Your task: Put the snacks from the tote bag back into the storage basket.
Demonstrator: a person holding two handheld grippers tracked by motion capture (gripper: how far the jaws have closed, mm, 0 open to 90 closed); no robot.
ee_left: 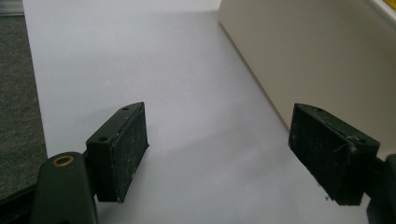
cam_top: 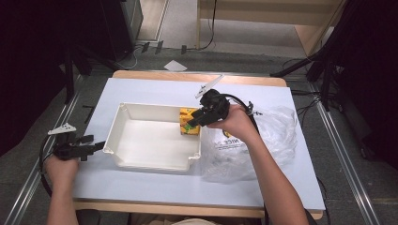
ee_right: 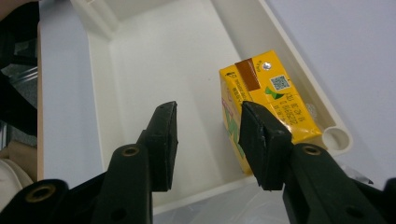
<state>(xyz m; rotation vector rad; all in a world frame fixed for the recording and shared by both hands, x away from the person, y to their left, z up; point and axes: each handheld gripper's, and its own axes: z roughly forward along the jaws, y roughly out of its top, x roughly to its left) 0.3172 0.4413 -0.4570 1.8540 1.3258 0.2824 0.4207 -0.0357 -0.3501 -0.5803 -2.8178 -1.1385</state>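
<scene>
A yellow juice carton stands in the far right corner of a white plastic tray. My right gripper hovers over that corner, open, with nothing between its jaws; the carton sits just beside the right-hand jaw in the right gripper view, apart from its pad. My left gripper rests low over the white table at the tray's left side, wide open and empty, the tray's outer wall close by.
A crumpled clear plastic bag lies on the table right of the tray, under my right forearm. The white tabletop ends at a wooden rim, with grey floor, cables and stand legs around it.
</scene>
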